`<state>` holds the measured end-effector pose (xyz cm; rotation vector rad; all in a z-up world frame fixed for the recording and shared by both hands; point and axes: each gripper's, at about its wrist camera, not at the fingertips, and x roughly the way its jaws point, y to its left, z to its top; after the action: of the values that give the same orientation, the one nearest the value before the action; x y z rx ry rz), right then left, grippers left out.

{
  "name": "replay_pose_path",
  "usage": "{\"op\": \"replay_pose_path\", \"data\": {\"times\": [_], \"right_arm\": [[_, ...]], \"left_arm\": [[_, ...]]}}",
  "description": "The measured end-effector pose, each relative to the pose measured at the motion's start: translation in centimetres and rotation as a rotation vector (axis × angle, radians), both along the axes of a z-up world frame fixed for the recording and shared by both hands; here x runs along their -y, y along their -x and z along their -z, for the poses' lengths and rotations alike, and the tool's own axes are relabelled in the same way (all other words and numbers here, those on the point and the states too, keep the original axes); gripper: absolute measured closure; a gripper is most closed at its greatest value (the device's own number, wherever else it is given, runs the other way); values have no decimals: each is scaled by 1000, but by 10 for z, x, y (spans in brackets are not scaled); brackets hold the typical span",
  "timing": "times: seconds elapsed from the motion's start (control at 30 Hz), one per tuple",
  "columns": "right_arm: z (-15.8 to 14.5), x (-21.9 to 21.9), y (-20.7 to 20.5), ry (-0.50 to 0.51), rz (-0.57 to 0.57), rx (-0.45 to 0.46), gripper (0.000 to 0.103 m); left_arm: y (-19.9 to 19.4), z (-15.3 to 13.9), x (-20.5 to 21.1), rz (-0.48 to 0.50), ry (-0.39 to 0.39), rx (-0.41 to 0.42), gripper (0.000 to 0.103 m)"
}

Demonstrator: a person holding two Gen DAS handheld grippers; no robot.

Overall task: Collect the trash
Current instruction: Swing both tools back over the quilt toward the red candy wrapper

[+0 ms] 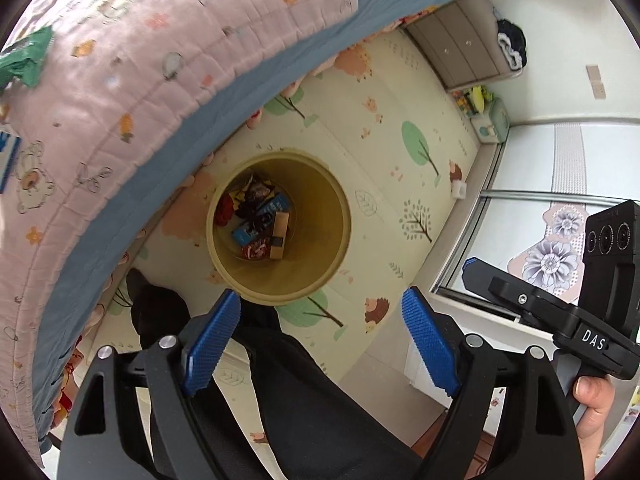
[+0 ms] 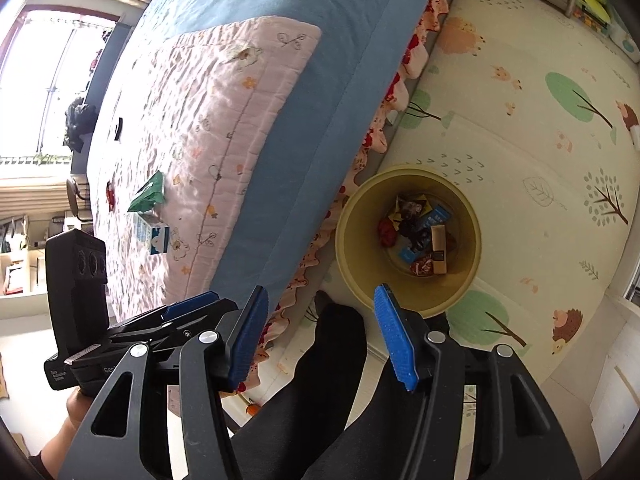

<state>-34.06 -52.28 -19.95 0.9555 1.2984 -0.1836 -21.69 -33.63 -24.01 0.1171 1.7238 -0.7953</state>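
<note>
Blue-padded fingers of the left gripper (image 1: 320, 308) and the right gripper (image 2: 320, 308) stand spread wide with nothing between them, each held above the person's black-clad leg (image 2: 336, 360). Beyond them, at twelve o'clock from the left gripper, the round yellow plastic bin (image 1: 320, 280) stands on the cartoon-printed floor mat (image 1: 400, 92) beside the bed, with crumpled wrappers and small boxes (image 1: 260, 220) in its bottom. Farther off at ten o'clock, a green crumpled wrapper (image 2: 149, 195) and a small blue-and-white carton (image 2: 154, 236) lie touching on the pink quilted blanket (image 2: 192, 112).

Left gripper (image 1: 321, 304) and right gripper (image 2: 320, 300), jaws apart, seemingly empty.
</note>
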Motion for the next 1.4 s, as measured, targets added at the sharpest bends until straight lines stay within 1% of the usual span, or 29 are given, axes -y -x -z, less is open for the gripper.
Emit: {"op": "replay_pose_path", "data": {"times": [0.13, 0.3, 0.5, 0.7, 0.93, 1.03, 1.2, 1.4], "right_arm": [[-12, -17, -25, 0, -45, 22, 48], [-31, -46, -71, 7, -122, 63, 48], [-53, -96, -140, 19, -220, 115, 48], [-62, -158, -207, 21, -319, 143, 48], [-66, -240, -277, 31, -424, 159, 48], [-70, -269, -305, 45, -472, 174, 48], [-76, -305, -347, 47, -533, 187, 48], [-82, -336, -406, 66, -610, 203, 48]], "left_arm": [[-16, -15, -22, -45, 19, 24, 20], [-48, -37, -64, -138, 41, 64, 20], [-95, -66, -122, -239, 50, 144, 20], [-150, -86, -187, -317, 49, 203, 20], [-208, -100, -270, -421, 56, 233, 20], [-228, -103, -298, -453, 50, 253, 20], [-262, -104, -341, -544, 57, 268, 20], [-309, -103, -377, -628, 51, 279, 20]]}}
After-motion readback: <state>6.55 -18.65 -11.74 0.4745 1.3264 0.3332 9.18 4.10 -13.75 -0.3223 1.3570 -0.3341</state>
